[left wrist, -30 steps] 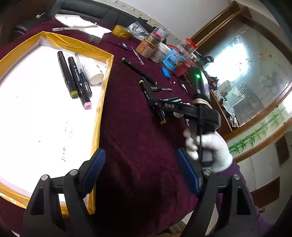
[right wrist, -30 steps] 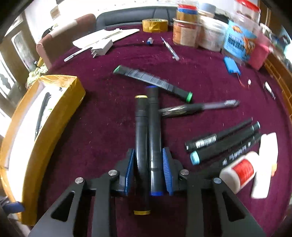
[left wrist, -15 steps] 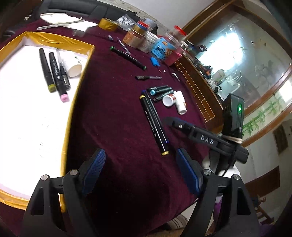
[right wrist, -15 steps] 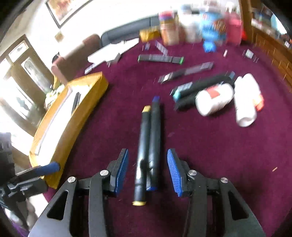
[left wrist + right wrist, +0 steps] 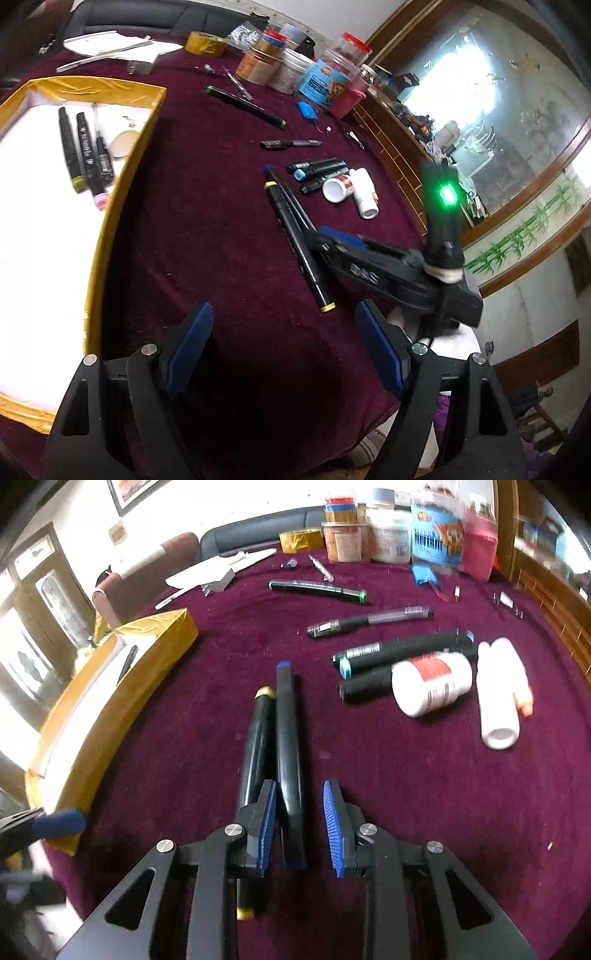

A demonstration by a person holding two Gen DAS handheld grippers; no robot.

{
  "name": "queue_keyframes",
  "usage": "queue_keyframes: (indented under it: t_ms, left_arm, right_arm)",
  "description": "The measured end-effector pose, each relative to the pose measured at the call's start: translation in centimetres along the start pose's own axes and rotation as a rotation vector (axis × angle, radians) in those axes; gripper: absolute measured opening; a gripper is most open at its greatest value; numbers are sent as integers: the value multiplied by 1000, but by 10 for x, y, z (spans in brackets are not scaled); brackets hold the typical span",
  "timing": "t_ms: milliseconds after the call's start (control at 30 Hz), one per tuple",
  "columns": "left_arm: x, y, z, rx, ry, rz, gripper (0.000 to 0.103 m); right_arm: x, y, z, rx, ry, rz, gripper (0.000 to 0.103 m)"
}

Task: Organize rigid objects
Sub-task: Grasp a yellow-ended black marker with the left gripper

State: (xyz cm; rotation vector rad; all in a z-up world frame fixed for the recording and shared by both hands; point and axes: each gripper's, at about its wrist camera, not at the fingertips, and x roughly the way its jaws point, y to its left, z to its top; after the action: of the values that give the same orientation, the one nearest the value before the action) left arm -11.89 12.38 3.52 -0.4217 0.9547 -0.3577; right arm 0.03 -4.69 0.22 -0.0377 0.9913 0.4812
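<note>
Blue-capped marker [image 5: 290, 746] between right tool [image 5: 301, 827] pads — yellow-capped marker [image 5: 256, 738] seemingly just outside.

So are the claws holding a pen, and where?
Not yet. The right gripper has just been closing around the blue-capped marker near its end, but one pad has a gap. The left gripper holds nothing.
</note>
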Motion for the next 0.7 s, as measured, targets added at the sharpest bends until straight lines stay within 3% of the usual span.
queue_keyframes:
  t_ms: [167,267,400,567,633,700]
  left_arm:
    - [18,-17,5,41,20,15,79]
    - [31,-22,12,52,45,35,79]
    - [55,-32,22,89,74,57,79]
    - [102,-49,38,176,96,154,79]
    - [114,-58,40,264,58,226,63]
    - [119,-63,37,344,26,316,23]
  right_arm:
    - [11,-10,18,61,-29,20,25]
    - [10,-26,24,98,-7,46,13]
    - [-6,-57,9,160,-9,2,13]
    - [-21,-82,-9,204,-16,40,13]
    - [-23,-81,-12,197,-20,40,13]
    - [-22,-78,-12,181,-27,25,13]
